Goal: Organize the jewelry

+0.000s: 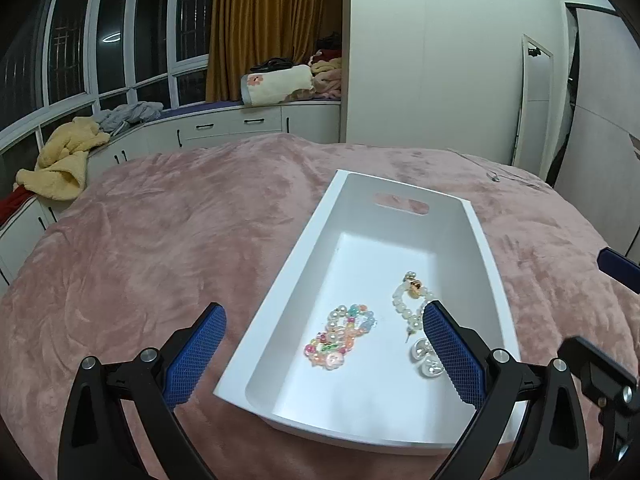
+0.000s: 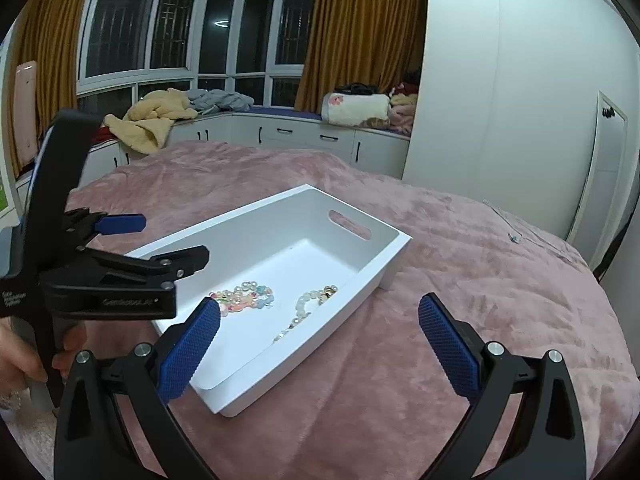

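- The colourful bead bracelet (image 1: 342, 336) lay on the floor of the white tray (image 1: 276, 300), in the lower middle of my left wrist view; in the right wrist view it sat left of centre (image 2: 244, 294).
- Just beside it to the right, apart from it, lay the white pearl bracelet (image 1: 410, 304) with a gold charm, and below that the pearl earrings (image 1: 424, 356), partly hidden by my finger.
- The tray rested on the pink blanket (image 1: 160, 240), its handle slot at the far end.
- My left claw (image 1: 324, 356) was spread wide, holding nothing, one blue pad over the blanket, the other over the tray's right side.
- My right claw (image 2: 320, 344) was spread wide too, empty, straddling the tray's near right wall.
- A thin chain (image 2: 516, 234) lay on the blanket, right of frame.
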`<state>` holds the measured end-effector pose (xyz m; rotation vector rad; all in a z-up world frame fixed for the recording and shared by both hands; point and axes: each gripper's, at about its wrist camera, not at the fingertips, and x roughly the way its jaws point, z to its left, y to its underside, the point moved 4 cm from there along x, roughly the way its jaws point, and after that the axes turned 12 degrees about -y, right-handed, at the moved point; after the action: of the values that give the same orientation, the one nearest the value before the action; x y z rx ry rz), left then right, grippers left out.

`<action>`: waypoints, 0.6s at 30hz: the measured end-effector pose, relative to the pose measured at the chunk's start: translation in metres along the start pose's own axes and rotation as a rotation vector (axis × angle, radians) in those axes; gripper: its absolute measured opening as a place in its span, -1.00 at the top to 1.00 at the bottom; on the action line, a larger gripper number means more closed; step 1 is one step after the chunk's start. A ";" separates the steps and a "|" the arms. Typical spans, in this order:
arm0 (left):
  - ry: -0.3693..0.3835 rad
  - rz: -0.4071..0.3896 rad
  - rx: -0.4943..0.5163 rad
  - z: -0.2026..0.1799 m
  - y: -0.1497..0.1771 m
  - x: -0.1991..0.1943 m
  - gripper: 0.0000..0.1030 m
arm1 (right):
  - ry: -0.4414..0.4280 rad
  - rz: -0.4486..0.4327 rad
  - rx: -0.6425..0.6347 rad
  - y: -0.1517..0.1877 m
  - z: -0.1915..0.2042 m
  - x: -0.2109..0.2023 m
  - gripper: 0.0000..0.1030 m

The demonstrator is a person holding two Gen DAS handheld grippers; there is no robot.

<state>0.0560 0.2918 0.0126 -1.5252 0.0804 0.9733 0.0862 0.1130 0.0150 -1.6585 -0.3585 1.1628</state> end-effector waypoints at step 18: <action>-0.004 -0.010 0.032 -0.002 0.002 -0.001 -0.93 | 0.025 -0.015 -0.032 0.002 0.006 0.000 -0.90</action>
<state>0.0548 0.2893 0.0114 -1.4931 0.0842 0.9629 0.0806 0.1154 0.0134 -1.6937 -0.3750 1.1296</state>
